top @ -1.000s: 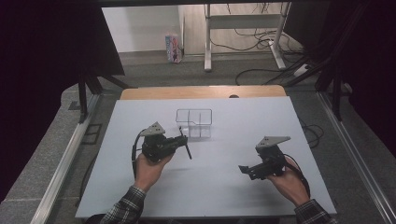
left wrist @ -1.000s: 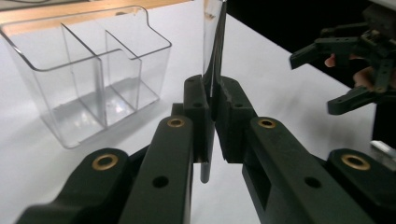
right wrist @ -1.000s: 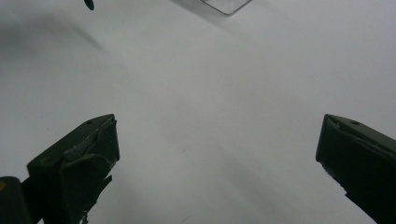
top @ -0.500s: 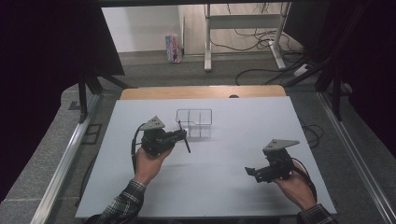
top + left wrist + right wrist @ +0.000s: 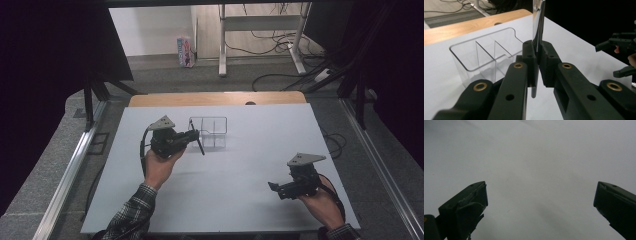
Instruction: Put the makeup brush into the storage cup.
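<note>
- Dim room w/ cables and desk legs at the back; a white worktop (image 5: 240, 200) over a wooden board fills the middle of the high view, mostly bare
- Clear organizer (image 5: 209, 126) sits toward the far middle of the worktop, just beyond the left gripper; in the left gripper view (image 5: 484, 55) it shows open-topped, divided by see-through walls, and nothing visible inside
- Left gripper (image 5: 189, 138) is clamped tight on a thin dark stick-like item (image 5: 197, 141), prob. a pen or similar, can't tell exactly; pads pinch it mid-length so it stands near upright across the jaws (image 5: 537, 37), one end above, one end poking out below
- Held that way, I'd judge, so the lower end can be dropped straight into a compartment; it hovers just short of the organizer's near wall, apart from it, not yet over an opening
- Right gripper (image 5: 274, 187) rests low near the front right corner, well apart from the organizer; jaws spread wide w/ nothing between them, bare worktop beneath in the right gripper view (image 5: 539, 195); seems parked out of the way, free to steady the organizer if needed
- Count: 1 organizer, 3 compartments as far as visible, 1 stick-like item, 2 grippers, 2 hands
</note>
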`<state>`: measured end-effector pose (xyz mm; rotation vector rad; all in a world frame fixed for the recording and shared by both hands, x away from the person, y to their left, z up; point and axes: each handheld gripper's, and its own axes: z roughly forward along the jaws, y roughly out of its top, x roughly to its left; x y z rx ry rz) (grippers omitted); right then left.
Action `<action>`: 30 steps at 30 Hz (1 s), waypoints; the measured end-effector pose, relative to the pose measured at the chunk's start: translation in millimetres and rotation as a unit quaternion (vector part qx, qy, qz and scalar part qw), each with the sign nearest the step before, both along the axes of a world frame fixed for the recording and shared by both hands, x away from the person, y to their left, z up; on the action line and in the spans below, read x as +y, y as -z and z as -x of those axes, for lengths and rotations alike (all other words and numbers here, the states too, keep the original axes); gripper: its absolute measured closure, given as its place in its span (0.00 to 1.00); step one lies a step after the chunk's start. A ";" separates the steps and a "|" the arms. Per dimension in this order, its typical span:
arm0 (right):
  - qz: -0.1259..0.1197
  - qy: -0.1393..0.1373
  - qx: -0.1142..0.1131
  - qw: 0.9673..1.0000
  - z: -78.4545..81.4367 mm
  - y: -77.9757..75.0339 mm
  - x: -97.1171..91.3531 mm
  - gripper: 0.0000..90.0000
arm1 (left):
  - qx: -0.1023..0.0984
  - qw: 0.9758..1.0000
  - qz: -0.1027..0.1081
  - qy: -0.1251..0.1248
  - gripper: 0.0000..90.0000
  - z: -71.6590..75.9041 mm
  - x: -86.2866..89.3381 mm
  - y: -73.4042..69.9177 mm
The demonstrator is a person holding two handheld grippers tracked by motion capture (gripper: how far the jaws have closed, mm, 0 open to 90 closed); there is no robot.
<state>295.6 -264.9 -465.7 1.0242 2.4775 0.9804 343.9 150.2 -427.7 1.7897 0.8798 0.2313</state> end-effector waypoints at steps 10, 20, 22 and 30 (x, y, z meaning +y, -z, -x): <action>0.009 0.007 0.004 1.000 4.3 4.1 -4.1 0.00 | -0.005 1.000 -0.004 -0.002 0.93 -14.4 -1.3 -11.5; 0.009 0.017 0.010 1.000 6.4 6.0 -12.7 0.00 | -0.013 1.000 -0.007 -0.018 0.93 -29.4 -4.1 -20.7; 0.010 0.018 0.011 1.000 6.9 6.9 -13.6 0.00 | -0.015 1.000 -0.008 -0.021 0.93 -32.1 -4.7 -21.7; 0.012 0.018 0.019 1.000 7.8 8.6 -14.9 0.00 | -0.022 0.999 -0.006 -0.029 0.93 -42.9 -6.7 -27.0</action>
